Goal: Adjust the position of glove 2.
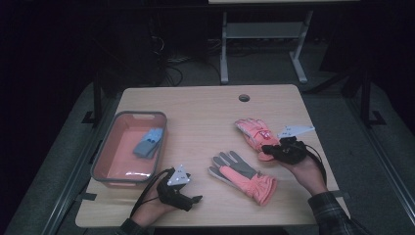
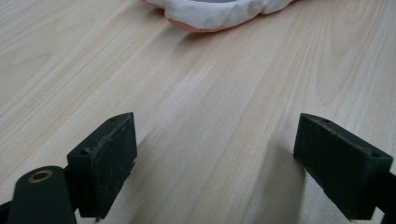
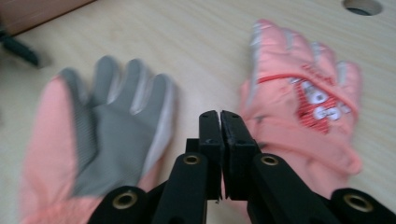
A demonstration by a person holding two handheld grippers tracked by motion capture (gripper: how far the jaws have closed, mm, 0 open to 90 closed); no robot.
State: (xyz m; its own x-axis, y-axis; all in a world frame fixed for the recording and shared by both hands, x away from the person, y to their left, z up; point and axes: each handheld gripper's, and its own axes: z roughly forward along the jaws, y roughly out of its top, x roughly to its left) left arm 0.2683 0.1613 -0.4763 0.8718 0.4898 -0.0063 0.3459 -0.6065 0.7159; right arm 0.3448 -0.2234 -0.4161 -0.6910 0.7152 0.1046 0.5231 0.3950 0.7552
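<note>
Two coral gloves lie on the wooden table (image 1: 195, 112). One is palm up with a grey palm (image 1: 242, 177) (image 3: 107, 135). The other lies back up with a cartoon patch (image 1: 252, 131) (image 3: 303, 98). My right gripper (image 1: 267, 147) (image 3: 219, 116) is shut with nothing in it, its tips low between the two gloves, by the cuff side of the patched one. My left gripper (image 1: 195, 199) (image 2: 215, 163) stands open near the table's front edge over bare wood, and the palm-up glove's cuff (image 2: 219, 11) lies ahead of it.
A red bin with a grey rim (image 1: 142, 114) stands at the left of the table and holds a blue-grey glove (image 1: 148, 143). A round cable hole (image 1: 244, 97) (image 3: 362, 5) is near the far edge. Table legs and cables stand on the floor beyond.
</note>
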